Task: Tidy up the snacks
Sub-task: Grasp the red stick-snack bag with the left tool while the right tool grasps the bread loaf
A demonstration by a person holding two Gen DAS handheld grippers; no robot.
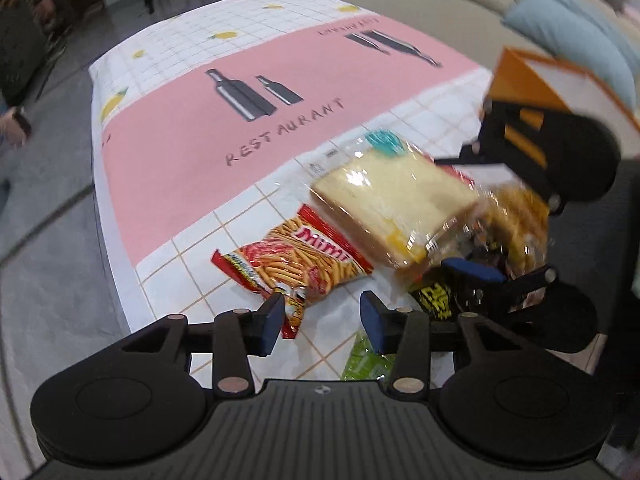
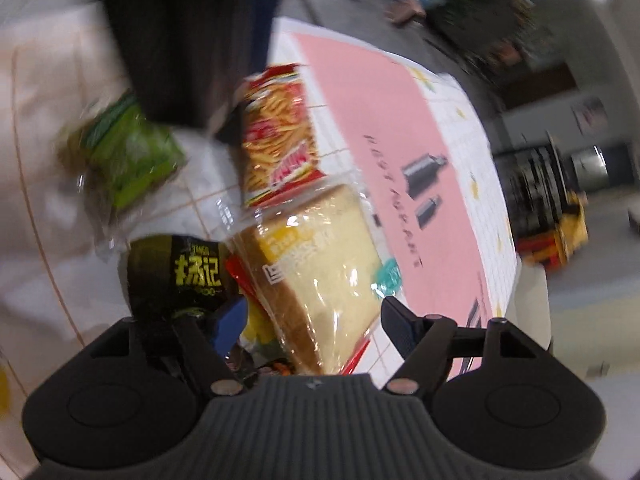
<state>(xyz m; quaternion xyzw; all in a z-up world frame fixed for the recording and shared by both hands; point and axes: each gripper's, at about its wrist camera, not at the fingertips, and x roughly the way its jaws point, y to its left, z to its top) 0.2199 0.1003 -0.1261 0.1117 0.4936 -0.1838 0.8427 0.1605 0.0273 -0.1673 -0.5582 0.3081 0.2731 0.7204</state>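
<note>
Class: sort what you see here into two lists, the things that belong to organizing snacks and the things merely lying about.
Belongs to the job:
red Mimi snack bag
wrapped bread
black snack packet
green snack packet
left tongs
right tongs

Lying about:
pink tablecloth
blue cushion

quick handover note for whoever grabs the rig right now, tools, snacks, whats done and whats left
Left tool: open, empty, hovering just above the corner of the red Mimi snack bag.
Right tool: open, straddling the wrapped sliced bread; no grip yet.
Snacks lie in one loose pile on the tablecloth: the bread leans over the Mimi bag, with a black packet with yellow lettering and a green packet beside it.
Done: nothing looks sorted.
Left: pick up and arrange every snack.
</note>
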